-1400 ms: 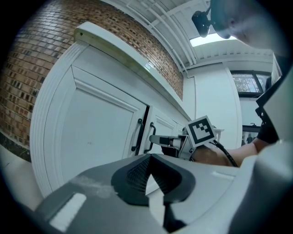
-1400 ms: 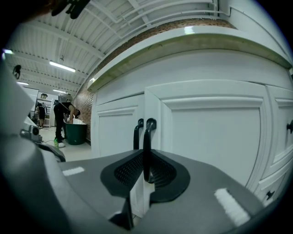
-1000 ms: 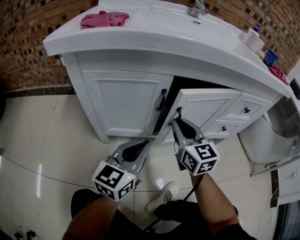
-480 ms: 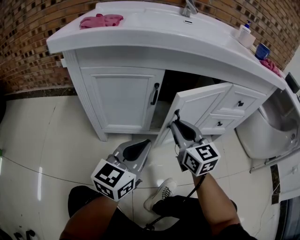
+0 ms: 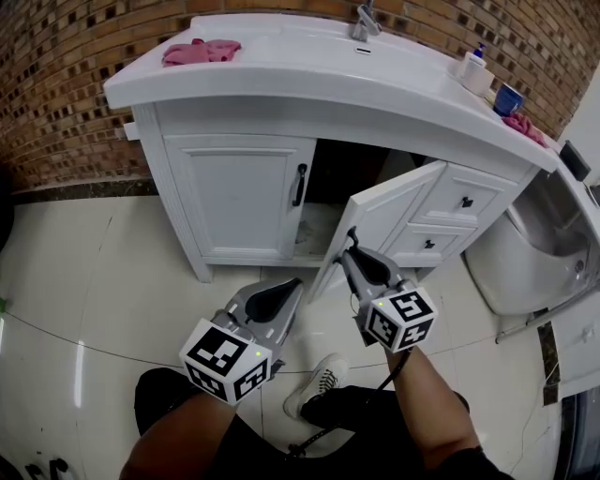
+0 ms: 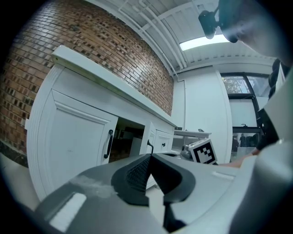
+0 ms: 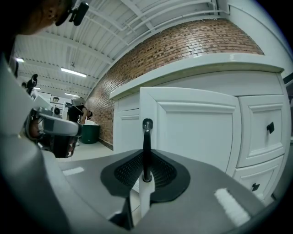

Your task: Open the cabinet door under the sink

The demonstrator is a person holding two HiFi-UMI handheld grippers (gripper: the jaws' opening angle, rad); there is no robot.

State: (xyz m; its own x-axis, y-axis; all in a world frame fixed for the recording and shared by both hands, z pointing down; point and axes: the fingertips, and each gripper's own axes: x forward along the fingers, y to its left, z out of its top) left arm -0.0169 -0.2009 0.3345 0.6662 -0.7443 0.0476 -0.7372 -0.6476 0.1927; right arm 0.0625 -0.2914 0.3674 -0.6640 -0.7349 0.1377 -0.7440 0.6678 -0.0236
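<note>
The white vanity cabinet (image 5: pixel 239 202) stands under the sink counter (image 5: pixel 309 80). Its left door (image 5: pixel 234 197) is closed, with a black handle (image 5: pixel 300 185). The right door (image 5: pixel 384 217) stands swung outward, and the dark cabinet inside shows behind it. My right gripper (image 5: pixel 352 242) is shut on that door's black handle (image 7: pixel 146 144), which runs upright between the pads (image 7: pixel 162 171). My left gripper (image 5: pixel 287 286) hangs low in front of the cabinet, shut on nothing. In the left gripper view its jaws (image 6: pixel 150 157) meet in front of the closed door's handle (image 6: pixel 109 144).
Drawers (image 5: pixel 457 202) sit right of the open door. A white toilet (image 5: pixel 525 258) stands at the far right. On the counter are a pink cloth (image 5: pixel 199 51), a faucet (image 5: pixel 364 19), a soap bottle (image 5: pixel 473 66) and a blue cup (image 5: pixel 509 98). My shoe (image 5: pixel 319 380) rests on the tile floor.
The right door has swung farther out from the cabinet, with the right gripper still on its handle. The left gripper has hardly moved.
</note>
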